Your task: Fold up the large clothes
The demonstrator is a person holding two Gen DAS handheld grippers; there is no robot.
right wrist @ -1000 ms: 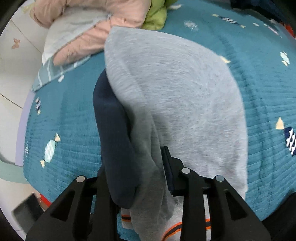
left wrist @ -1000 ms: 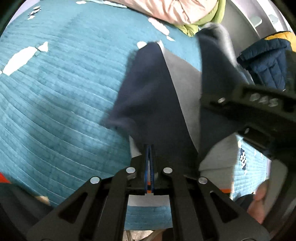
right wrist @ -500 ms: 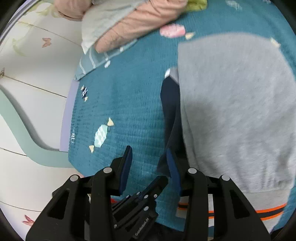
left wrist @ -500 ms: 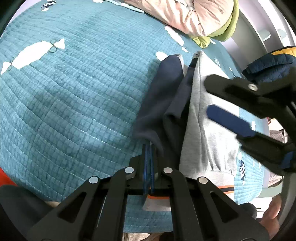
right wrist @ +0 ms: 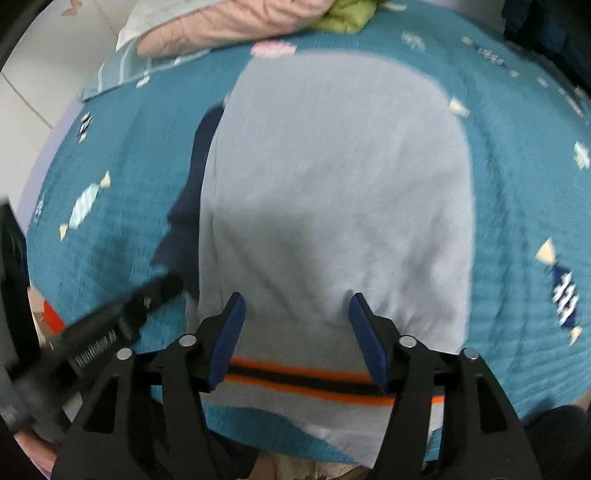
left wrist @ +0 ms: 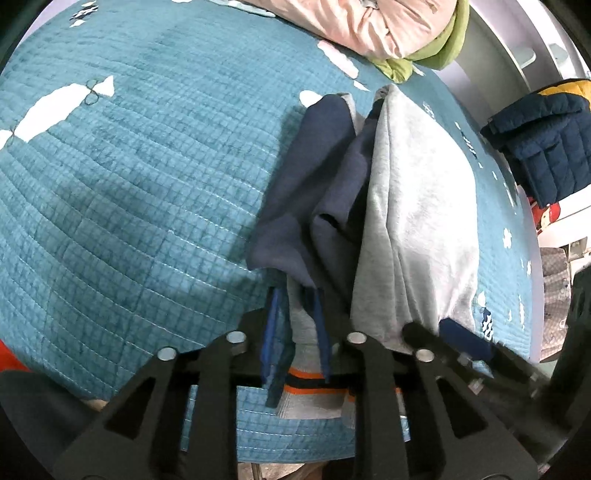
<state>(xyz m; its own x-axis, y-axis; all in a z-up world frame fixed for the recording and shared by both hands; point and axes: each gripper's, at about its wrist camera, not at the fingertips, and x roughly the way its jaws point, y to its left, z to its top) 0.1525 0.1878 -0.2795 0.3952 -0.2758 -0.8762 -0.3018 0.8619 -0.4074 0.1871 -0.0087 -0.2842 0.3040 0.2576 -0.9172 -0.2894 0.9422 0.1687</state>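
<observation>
Teal quilted bedspread (left wrist: 129, 192) printed with white and candy motifs covers the bed and fills both wrist views; a heap of pink and green bedding (left wrist: 388, 29) lies at its far edge, and a navy padded jacket (left wrist: 546, 140) hangs beyond the bed on the right of the left wrist view. Grey sweatshirt (right wrist: 332, 184), the garment being folded, lies on the bedspread with its grey back uppermost and its orange-and-black striped hem (right wrist: 310, 380) nearest the cameras. Navy sleeve (left wrist: 306, 177) is folded in along the garment's left side, partly bunched and standing a little proud of the grey cloth.

Left gripper (left wrist: 295, 332) points steeply down at the near left corner of the garment. Its jaws have just been opening and now stand slightly apart, with a hanging fold of navy and grey cloth between the blue pads (left wrist: 269, 332); the pads do not visibly press on it, so the cloth reads as released.

Right gripper (right wrist: 295, 332) also points steeply down, centred over the hem. Its jaws have just been opening and stand wide apart, straddling the grey cloth without closing on it; the fabric lies flat beneath them. This view is motion-blurred.

Each gripper appears in the other's view: the right as a dark bar at lower right of the left wrist view, the left as a blurred dark bar at lower left of the right wrist view.
</observation>
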